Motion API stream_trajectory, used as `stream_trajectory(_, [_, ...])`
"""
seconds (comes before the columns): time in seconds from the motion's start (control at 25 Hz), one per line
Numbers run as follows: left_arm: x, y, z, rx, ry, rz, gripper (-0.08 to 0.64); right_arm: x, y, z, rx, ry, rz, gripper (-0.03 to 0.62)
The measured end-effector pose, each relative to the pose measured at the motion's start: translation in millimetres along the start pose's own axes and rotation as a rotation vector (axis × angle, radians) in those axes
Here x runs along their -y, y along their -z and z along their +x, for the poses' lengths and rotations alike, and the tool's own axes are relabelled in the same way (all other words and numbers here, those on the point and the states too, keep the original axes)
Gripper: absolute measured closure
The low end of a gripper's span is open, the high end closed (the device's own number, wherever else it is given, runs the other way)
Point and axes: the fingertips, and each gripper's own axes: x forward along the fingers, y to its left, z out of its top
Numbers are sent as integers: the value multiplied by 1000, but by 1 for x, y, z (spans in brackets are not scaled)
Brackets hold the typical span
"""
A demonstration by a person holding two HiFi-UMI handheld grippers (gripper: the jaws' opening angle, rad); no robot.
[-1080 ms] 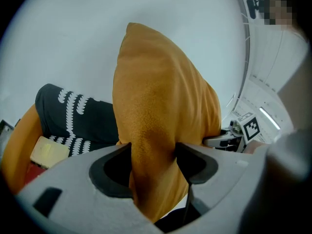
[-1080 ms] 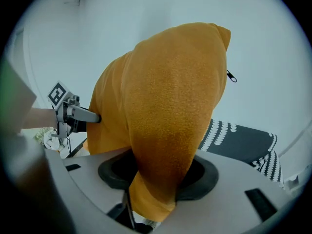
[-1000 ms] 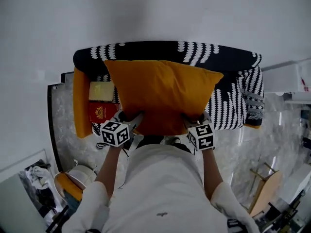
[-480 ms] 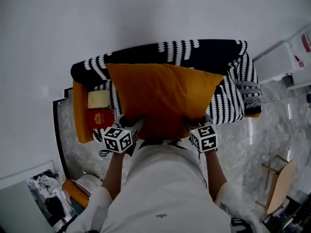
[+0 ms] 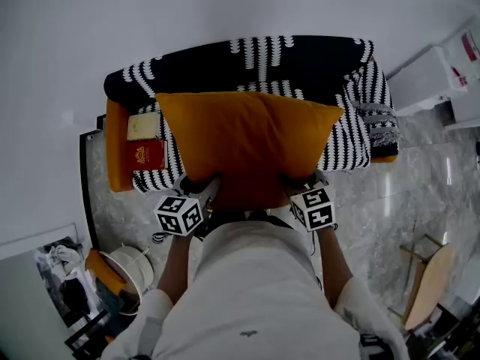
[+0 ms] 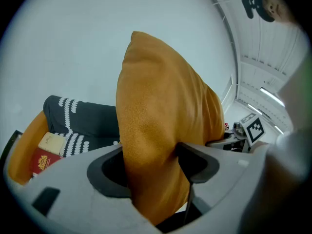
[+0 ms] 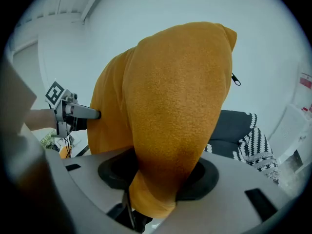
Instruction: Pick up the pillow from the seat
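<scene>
An orange pillow (image 5: 247, 145) hangs lifted in front of the black-and-white patterned seat (image 5: 300, 62). My left gripper (image 5: 201, 193) is shut on the pillow's near left corner, and my right gripper (image 5: 300, 189) is shut on its near right corner. In the left gripper view the orange fabric (image 6: 156, 145) is pinched between the jaws of the left gripper (image 6: 148, 172). Seen from the right gripper view, the pillow (image 7: 175, 121) bulges up from the jaws of the right gripper (image 7: 158, 177), and the other gripper (image 7: 66, 112) shows at the left.
A red book (image 5: 147, 154) and a pale book (image 5: 143, 126) lie on the seat's left end beside an orange cushion (image 5: 112, 148). A folded patterned throw (image 5: 381, 126) drapes the right arm. Marble floor, a wooden stool (image 5: 427, 283) and a round basket (image 5: 131, 268) surround me.
The pillow has come up off the seat cushion with both grippers still on it. The seat has shifted farther away and upward in the head view.
</scene>
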Motion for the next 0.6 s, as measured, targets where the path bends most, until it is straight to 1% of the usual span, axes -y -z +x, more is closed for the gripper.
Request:
stream_trajectory(0.12, [17, 13, -10, -4, -15, 4, 265, -1, 14, -14, -6, -23, -11, 371])
stream_trajectory(0.2, [25, 16, -16, -1, -13, 3, 265, -2, 17, -23, -1, -26, -17, 373])
stream_trajectory(0.32, [37, 16, -24, 19, 8, 4, 265, -2, 14, -37, 13, -16, -26, 373])
stream_trajectory(0.44, [44, 11, -33, 46, 19, 21, 265, -3, 10, -47, 24, -15, -40, 374])
stream_trajectory(0.6, [46, 0, -53, 89, 28, 44, 266, -16, -3, -56, 45, -11, -78, 384])
